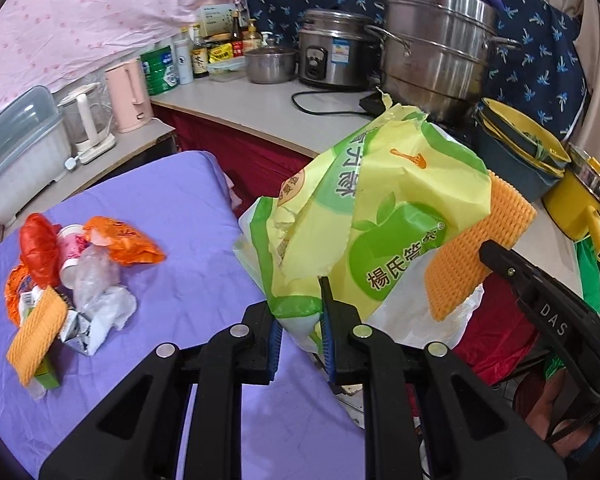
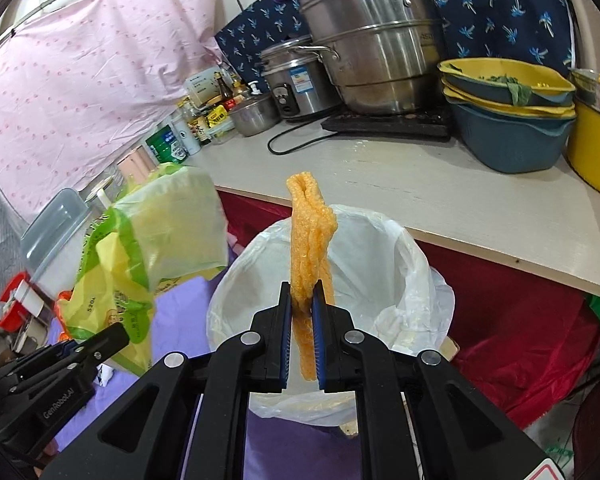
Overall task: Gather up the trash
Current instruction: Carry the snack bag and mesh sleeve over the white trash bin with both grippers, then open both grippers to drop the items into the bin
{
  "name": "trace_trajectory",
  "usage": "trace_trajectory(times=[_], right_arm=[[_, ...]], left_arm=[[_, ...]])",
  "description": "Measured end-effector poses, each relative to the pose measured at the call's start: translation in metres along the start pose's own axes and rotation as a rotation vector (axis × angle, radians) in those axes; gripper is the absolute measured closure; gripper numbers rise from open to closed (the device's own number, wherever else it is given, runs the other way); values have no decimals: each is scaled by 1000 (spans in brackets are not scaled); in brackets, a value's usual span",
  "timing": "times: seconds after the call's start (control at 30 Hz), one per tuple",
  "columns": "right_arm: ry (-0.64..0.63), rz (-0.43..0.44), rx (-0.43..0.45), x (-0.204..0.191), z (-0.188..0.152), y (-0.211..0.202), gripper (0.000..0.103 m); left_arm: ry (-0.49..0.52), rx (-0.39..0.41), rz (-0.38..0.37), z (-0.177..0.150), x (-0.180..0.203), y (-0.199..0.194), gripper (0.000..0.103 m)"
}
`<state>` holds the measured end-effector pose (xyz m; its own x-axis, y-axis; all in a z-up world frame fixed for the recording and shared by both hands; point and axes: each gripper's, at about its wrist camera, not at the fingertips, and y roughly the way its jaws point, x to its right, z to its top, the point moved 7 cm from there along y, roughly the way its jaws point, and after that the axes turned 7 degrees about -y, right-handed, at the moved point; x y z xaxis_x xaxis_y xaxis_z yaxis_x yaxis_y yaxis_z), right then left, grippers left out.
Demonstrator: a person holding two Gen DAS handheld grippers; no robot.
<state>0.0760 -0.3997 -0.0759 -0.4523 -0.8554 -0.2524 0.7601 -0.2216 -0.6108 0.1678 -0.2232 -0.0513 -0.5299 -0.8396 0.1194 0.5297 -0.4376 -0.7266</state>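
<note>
My left gripper [image 1: 300, 316] is shut on the lower edge of a crumpled yellow-green plastic bag [image 1: 380, 208], held up beyond the purple table's right edge. That bag [image 2: 152, 240] and the left gripper [image 2: 116, 332] also appear at the lower left of the right wrist view. My right gripper [image 2: 304, 304] is shut on an orange foam net [image 2: 312, 248], which stands upright above a bin lined with a white bag [image 2: 380, 260]. The net [image 1: 480, 240] and the right gripper [image 1: 540, 292] show beside the bag. A trash pile [image 1: 72, 272] of wrappers, a cup and another foam net lies on the purple cloth.
A pale counter [image 2: 420, 184] curves behind the bin, carrying a steel steamer pot [image 2: 372, 40], rice cooker [image 2: 296, 80], stacked basins [image 2: 508, 120] and bottles. Red cloth [image 2: 520, 320] hangs below it. A pink kettle [image 1: 126, 96] and a plastic box [image 1: 20, 148] stand left of the purple table [image 1: 172, 208].
</note>
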Motion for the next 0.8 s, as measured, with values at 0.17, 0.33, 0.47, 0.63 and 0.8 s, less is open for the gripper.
trace_trajectory(times=[0.17,0.33,0.47,0.63,0.8], right_arm=[[23,-11,-11,8,-1,9,93],[38,-28,-10,10,-1,15,89],[51,-42,8,12,2,11,72],[62,-48,33,13,6,1,66],[55,-43,53,6,10,-10,58]], left_arm=[[14,-21,0,-1,12,17,87],[9,-40,-7,-1,19,29,84],[13,-32,-2,2,21,31,73],[-2,-5,7,7,17,25,53],[-23,-1,10,10,9,19,51]])
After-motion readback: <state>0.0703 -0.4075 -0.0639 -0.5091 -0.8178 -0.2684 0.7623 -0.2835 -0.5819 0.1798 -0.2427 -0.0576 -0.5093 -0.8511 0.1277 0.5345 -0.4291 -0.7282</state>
